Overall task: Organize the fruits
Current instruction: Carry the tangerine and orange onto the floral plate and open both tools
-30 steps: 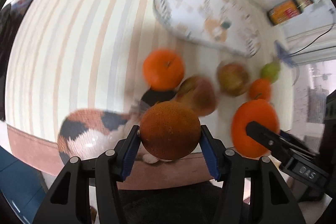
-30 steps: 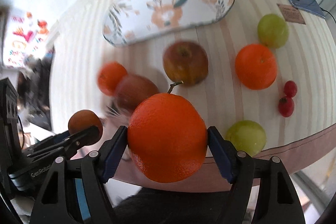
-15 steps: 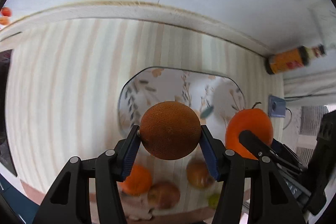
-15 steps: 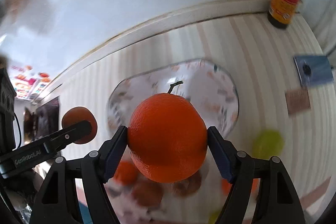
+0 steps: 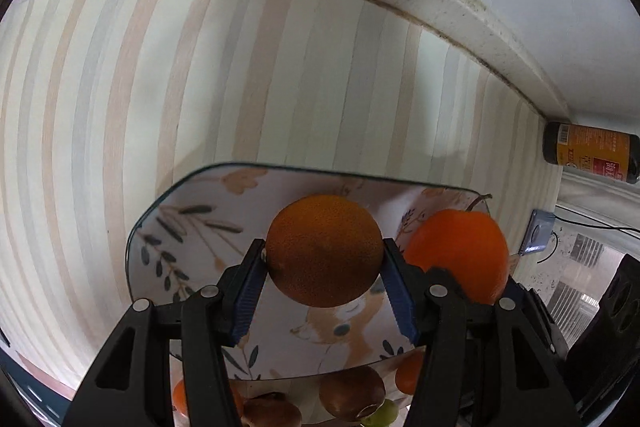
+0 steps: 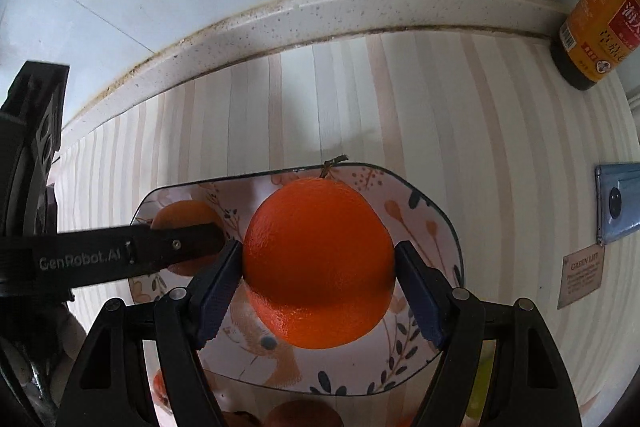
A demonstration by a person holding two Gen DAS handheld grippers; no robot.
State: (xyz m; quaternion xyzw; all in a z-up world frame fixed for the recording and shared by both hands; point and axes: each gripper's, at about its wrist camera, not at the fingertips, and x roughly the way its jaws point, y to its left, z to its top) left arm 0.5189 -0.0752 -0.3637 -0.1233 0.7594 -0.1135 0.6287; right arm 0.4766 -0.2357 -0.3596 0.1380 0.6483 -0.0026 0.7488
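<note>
My left gripper [image 5: 324, 291] is shut on a dull brownish orange [image 5: 324, 251] and holds it above the left half of a flower-patterned oval plate [image 5: 188, 227]. My right gripper [image 6: 320, 287] is shut on a bright orange with a stem [image 6: 318, 263], held above the middle of the same plate [image 6: 424, 219]. The bright orange also shows in the left wrist view [image 5: 460, 251], to the right. The left gripper's finger [image 6: 176, 247] and its orange [image 6: 184, 219] show at the left of the right wrist view. The plate holds no fruit that I can see.
Apples [image 5: 352, 393], oranges and a green fruit [image 5: 384, 413] lie on the striped tablecloth in front of the plate. A dark sauce bottle [image 6: 596, 23] stands at the back right by the wall. A blue phone [image 6: 620, 203] and a small card [image 6: 580, 279] lie to the right.
Both grippers have carried their oranges away from the loose fruit to the plate and lowered over it. The plate now looks larger and closer. Both grips are unchanged.
</note>
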